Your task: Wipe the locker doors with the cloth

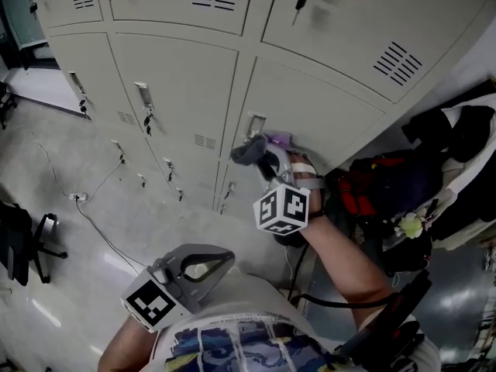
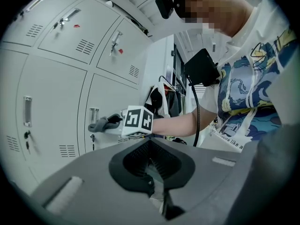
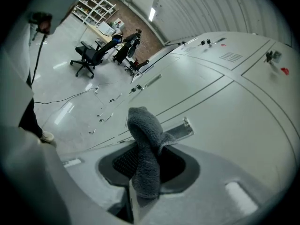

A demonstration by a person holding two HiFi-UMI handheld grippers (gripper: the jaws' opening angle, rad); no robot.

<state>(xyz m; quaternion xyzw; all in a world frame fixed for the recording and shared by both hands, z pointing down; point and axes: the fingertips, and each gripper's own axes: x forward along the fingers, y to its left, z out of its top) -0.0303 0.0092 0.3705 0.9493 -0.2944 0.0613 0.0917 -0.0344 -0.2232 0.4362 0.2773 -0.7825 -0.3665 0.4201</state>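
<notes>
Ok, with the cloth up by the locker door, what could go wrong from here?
1. The cloth is a bunched twist in the right gripper, close to the door's handle. It might snag there and pull loose.
2. Bunched like this, it may touch only a narrow strip of the door and leave patches unwiped.
3. Keys hang from the neighbouring locks, and a wide stroke could knock them.

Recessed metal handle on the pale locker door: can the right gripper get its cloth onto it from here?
Probably yes. The right gripper, shut on the grey fleece cloth, is close to that pale locker door, and the recessed metal handle lies just past the cloth's tip with nothing between.
</notes>
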